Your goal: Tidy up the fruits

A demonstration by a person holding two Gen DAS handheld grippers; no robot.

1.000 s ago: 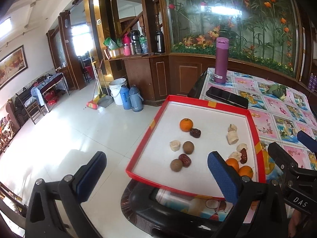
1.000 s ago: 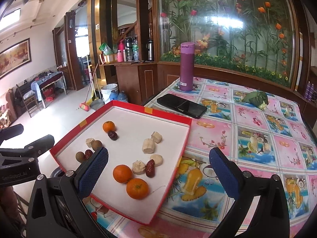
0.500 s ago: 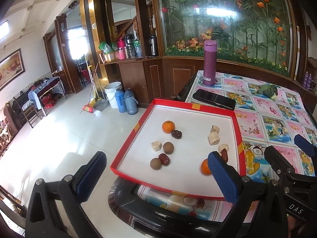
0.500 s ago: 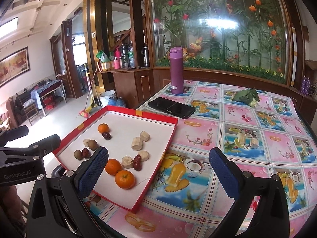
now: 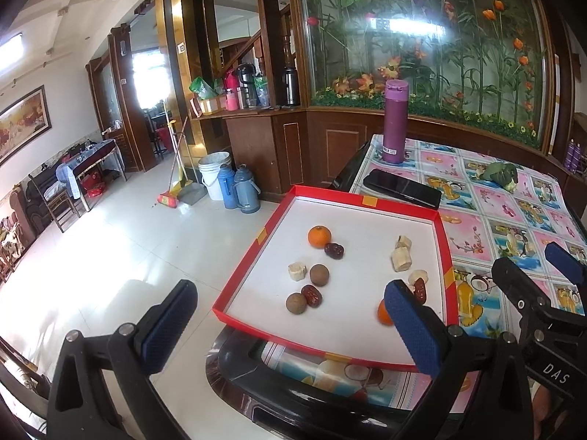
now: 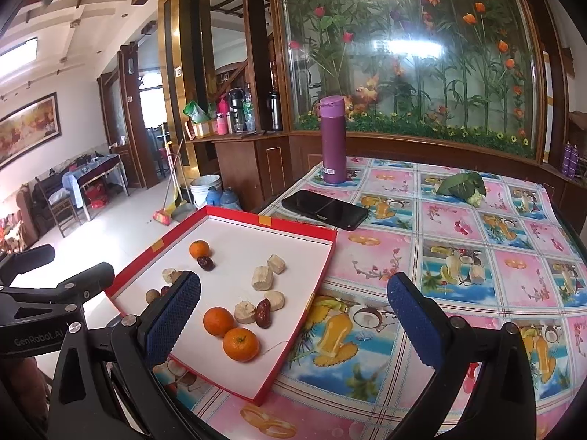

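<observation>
A home: oilcloth-covered table, broom, thermos flasks

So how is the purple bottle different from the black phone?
The bottle stands upright near the table's far edge; the phone lies flat, closer to the red tray. The bottle is purple and round like a tube; the phone is black, thin and rectangular. The bottle rises tall; the phone sits low. Both rest on the fruit-patterned tablecloth, outside the tray.
</observation>
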